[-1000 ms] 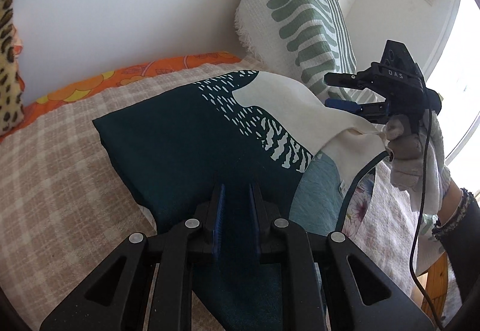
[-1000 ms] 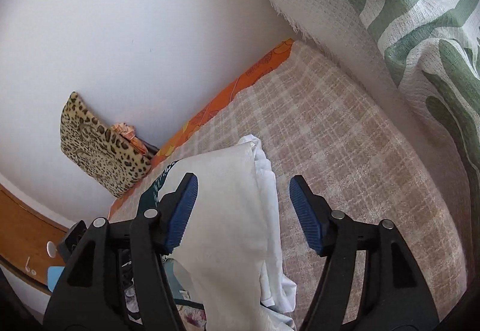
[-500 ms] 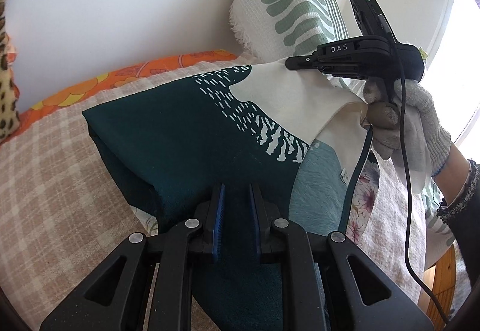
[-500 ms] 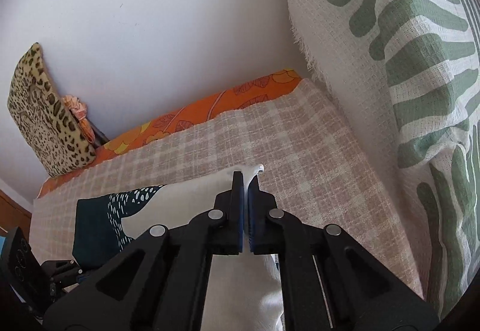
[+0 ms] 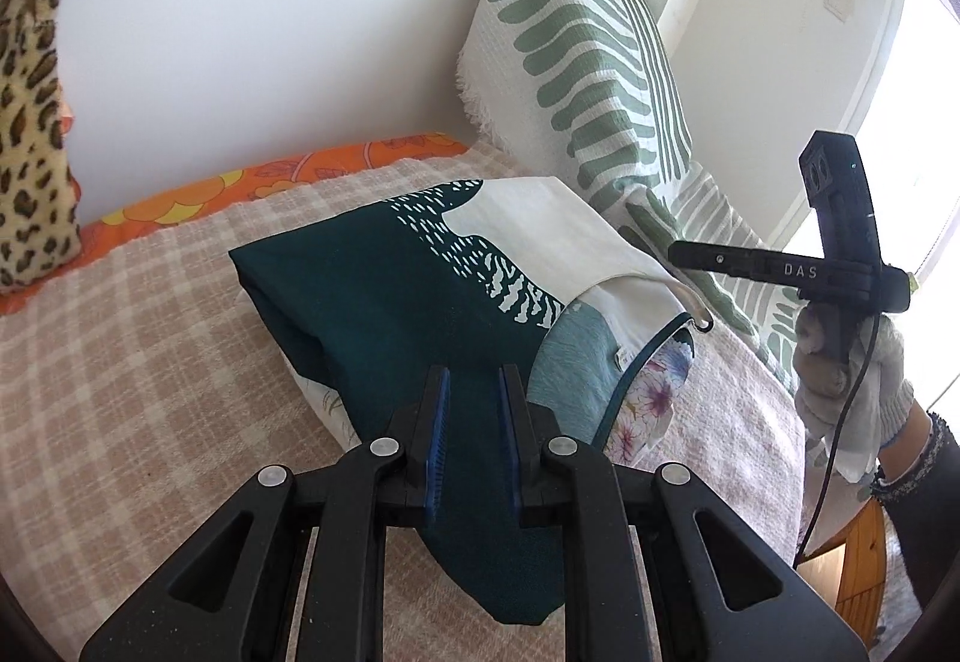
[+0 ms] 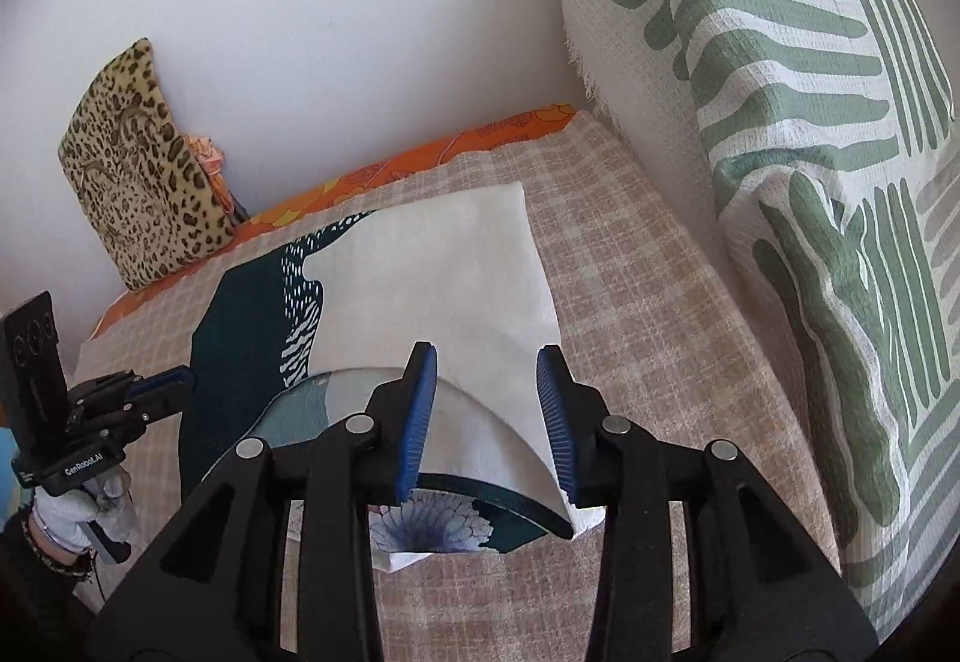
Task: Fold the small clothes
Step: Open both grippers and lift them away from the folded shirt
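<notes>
1. Readable markings: "DAS" on the right gripper (image 5: 681, 252); "GenRobot.AI" on the left gripper (image 6: 157, 381).
2. Left gripper: fingers clamped on the teal-and-white patterned folded garment (image 5: 390, 296), lying on the beige checked bedspread (image 5: 138, 362).
3. Right gripper: fingers clamped half a second ago, now apart, cloth released.

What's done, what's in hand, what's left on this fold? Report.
Done: the garment lies doubled over on the plaid blanket, white panel on top. In hand: the left tool is clamped on its teal end; the right tool is open and holds nothing. Left: the floral layer pokes out underneath, so more folding and smoothing likely remain.
</notes>
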The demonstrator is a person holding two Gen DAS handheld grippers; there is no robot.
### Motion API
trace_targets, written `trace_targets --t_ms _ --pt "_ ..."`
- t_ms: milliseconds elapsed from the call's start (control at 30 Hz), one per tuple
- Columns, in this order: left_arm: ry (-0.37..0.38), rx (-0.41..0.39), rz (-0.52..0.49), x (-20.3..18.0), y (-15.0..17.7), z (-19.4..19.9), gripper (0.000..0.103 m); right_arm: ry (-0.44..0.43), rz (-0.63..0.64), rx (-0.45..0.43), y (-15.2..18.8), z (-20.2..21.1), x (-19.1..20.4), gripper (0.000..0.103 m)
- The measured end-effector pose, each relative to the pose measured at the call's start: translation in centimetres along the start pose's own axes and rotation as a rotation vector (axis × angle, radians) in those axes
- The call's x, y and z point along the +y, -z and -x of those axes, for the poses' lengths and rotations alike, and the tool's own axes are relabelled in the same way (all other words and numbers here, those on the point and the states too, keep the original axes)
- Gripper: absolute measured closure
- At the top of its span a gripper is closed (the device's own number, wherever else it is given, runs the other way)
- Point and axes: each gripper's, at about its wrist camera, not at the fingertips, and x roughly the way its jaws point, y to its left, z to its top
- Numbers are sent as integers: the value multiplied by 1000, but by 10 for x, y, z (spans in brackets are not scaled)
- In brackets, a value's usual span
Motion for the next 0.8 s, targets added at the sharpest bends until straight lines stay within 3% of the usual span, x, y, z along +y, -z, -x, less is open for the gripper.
trace_targets --t_ms 167,200,300,400,467,533,600,800 --pt "-16 -16 13 -3 8 34 89 80 41 110 39 -12 14 66" --pt "-22 -21 14 -3 9 41 83 88 46 109 44 -7 17 66" --pt "-44 -51 22 -5 12 65 50 94 54 83 52 13 28 66" --pt "-62 -83 15 -10 16 89 46 113 71 50 56 36 43 66" --pt "-70 -96 9 -14 19 103 38 118 75 28 57 51 53 62" --pt "-87 -114 4 -18 24 117 26 115 73 3 58 65 66 53" --pt "-103 -134 -3 -23 29 131 25 115 71 -23 61 81 82 46" --pt "-115 -163 -29 -37 43 172 22 123 51 -106 81 131 132 42"
